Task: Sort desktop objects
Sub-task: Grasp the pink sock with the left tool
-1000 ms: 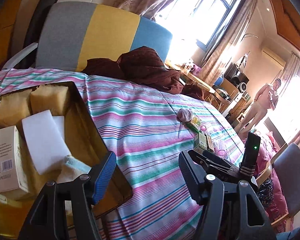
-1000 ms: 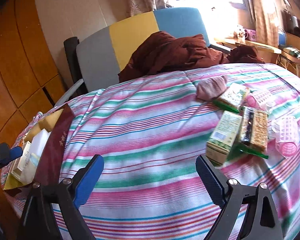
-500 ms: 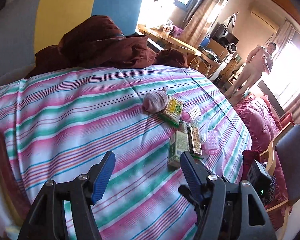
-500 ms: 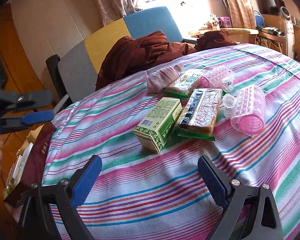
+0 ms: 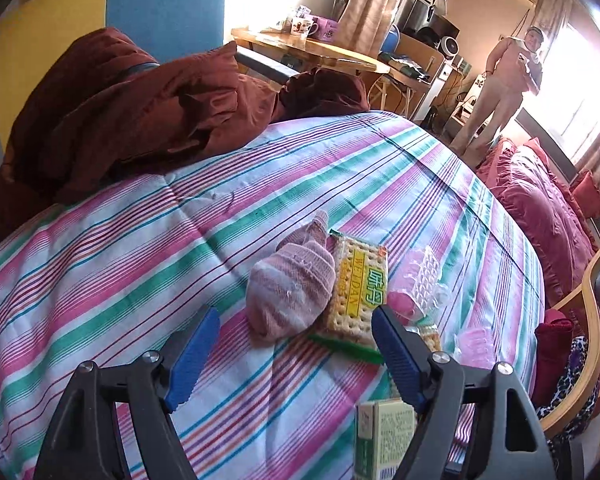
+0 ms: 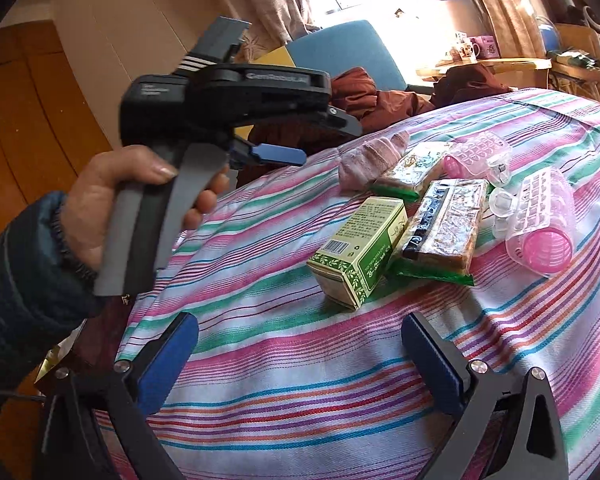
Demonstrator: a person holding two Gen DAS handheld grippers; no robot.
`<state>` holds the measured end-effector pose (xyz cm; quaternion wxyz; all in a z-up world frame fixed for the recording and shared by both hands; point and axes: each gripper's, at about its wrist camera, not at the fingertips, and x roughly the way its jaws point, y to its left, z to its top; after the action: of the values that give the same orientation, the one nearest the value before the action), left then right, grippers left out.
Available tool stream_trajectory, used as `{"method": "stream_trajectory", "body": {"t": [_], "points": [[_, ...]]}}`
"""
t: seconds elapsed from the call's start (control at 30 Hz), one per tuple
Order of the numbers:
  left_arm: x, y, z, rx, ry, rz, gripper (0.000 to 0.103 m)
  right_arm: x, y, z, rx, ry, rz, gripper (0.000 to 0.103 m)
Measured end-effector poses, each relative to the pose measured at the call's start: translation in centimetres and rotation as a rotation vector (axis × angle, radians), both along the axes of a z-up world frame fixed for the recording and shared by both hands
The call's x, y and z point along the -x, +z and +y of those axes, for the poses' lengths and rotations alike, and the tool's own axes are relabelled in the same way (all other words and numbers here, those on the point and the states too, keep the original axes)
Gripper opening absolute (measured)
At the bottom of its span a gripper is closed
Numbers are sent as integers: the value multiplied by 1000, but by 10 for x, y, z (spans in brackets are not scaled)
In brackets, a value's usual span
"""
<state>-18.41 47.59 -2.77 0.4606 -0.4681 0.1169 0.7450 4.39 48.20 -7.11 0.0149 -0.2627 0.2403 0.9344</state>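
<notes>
On the striped cloth (image 5: 140, 264), a pink sock (image 5: 292, 292) lies against a yellow cracker pack (image 5: 360, 284). My left gripper (image 5: 296, 344) hovers open just in front of the sock, with nothing between its fingers. A green box (image 5: 384, 436) sits under its right finger. In the right wrist view, the green box (image 6: 360, 248), a dark cracker pack (image 6: 444, 224), the sock (image 6: 368, 160) and pink hair rollers (image 6: 540, 220) lie ahead. My right gripper (image 6: 300, 352) is open and empty, short of the box. A hand (image 6: 112, 200) holds the left gripper (image 6: 320, 142) above the cloth.
A brown jacket (image 5: 140, 112) is heaped at the far edge against a yellow and blue chair (image 5: 164, 4). A person (image 5: 504, 88) stands at the back right by a wooden desk (image 5: 320, 48). A red bedspread (image 5: 540, 216) and a wooden chair arm (image 5: 592, 320) lie to the right.
The left gripper swung right, away from the box of sponges, and closed in on the sock. The right gripper moved nearer the green box. Both stayed open.
</notes>
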Motion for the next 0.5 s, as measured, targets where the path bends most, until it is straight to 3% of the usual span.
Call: {"method": "stream_trajectory", "body": {"t": [0.23, 0.4, 0.5], "points": [[21, -25, 29, 24, -1, -57, 81, 1, -1, 0, 13, 14, 13, 103], [25, -39, 21, 11, 38, -88, 55, 1, -1, 0, 16, 20, 11, 103], [15, -36, 10, 14, 57, -69, 53, 1, 0, 0, 14, 22, 5, 103]]}}
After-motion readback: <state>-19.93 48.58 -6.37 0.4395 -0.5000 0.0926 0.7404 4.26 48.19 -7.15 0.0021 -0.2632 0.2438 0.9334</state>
